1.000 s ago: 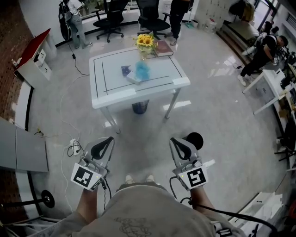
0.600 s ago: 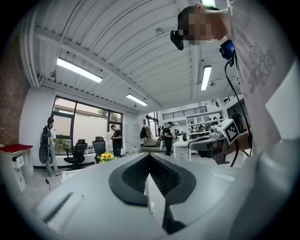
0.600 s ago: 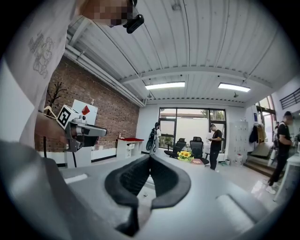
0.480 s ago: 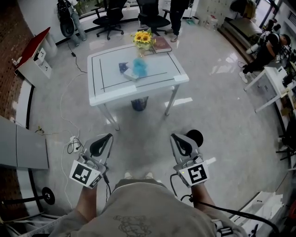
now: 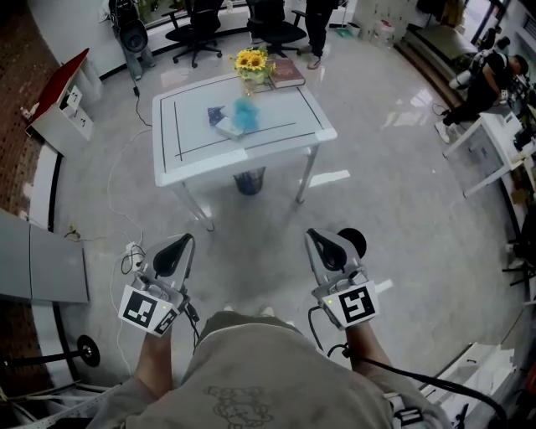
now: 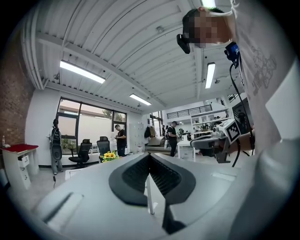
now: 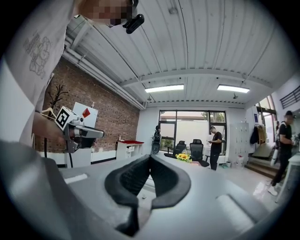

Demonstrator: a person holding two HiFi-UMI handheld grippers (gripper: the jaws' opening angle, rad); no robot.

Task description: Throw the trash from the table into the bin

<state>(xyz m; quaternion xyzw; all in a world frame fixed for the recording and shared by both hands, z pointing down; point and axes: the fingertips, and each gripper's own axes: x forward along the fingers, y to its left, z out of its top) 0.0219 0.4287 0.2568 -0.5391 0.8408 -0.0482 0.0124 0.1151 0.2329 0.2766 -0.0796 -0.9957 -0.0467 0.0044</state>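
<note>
Across the floor ahead stands the white table (image 5: 276, 142). On it lie a crumpled blue piece of trash (image 5: 244, 111), a small dark blue packet (image 5: 216, 112) and a flat white piece (image 5: 228, 128). A dark bin (image 5: 249, 180) stands on the floor under the table's near edge. My left gripper (image 5: 177, 245) and right gripper (image 5: 328, 244) are held level over the floor, well short of the table, both shut with nothing in them. In the left gripper view the left gripper (image 6: 149, 157) shows its pads meeting, and so does the right gripper (image 7: 150, 158) in the right gripper view.
Yellow flowers (image 5: 249, 60) and a book (image 5: 287, 74) sit at the table's far edge. A black round object (image 5: 353, 242) is on the floor beside my right gripper. Cables (image 5: 126, 251) trail at left. Office chairs (image 5: 197, 21) and people stand beyond the table; desks line the right side.
In the head view the table has shifted up and to the left. Both grippers have edged slightly up the picture and stayed shut.
</note>
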